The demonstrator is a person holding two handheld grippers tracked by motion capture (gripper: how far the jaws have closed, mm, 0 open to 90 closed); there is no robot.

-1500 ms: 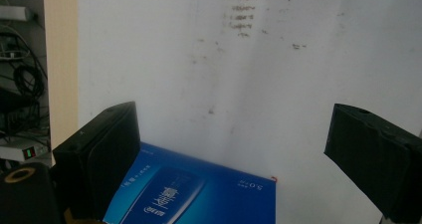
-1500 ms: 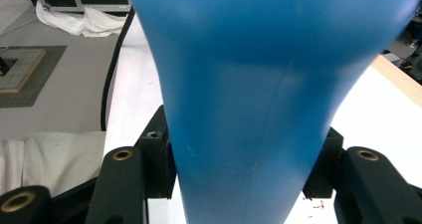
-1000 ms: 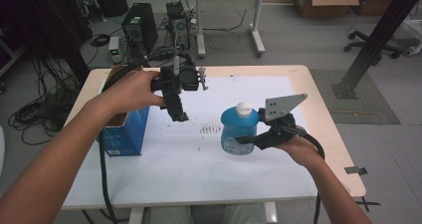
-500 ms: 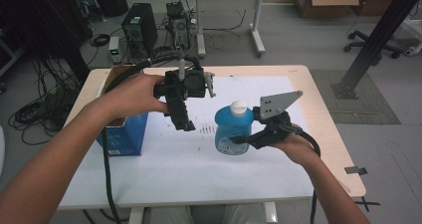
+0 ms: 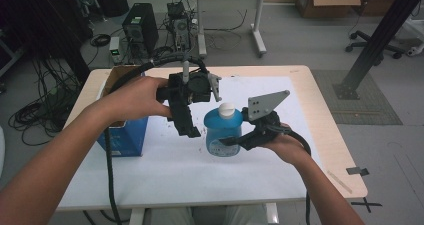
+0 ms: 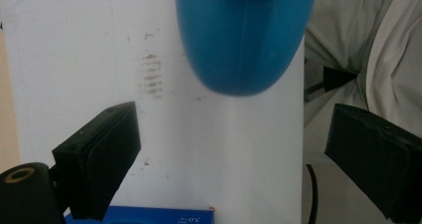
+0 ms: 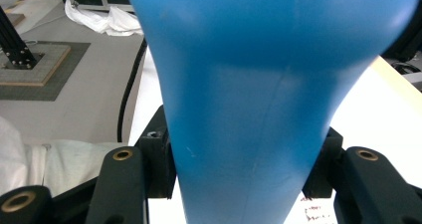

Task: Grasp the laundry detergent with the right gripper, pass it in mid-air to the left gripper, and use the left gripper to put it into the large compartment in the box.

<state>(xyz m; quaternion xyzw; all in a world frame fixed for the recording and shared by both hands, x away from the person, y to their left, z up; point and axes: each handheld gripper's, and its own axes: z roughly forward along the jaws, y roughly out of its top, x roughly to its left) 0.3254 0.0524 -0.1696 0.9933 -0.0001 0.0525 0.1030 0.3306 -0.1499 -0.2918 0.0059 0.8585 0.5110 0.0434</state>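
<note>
Blue bottle [image 5: 223, 132] leftward, label unreadable

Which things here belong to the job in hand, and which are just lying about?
In use:
blue bottle with white cap, clamped in the right gripper
left gripper, jaws open beside the bottle

Lying about:
blue box at the table's left
computer tower and cables on the floor

This looks like a lab or workshop. A computer tower [image 5: 136, 26] and tangled cables [image 5: 35, 110] sit on the grey floor [image 5: 300, 40] at the upper left.
</note>
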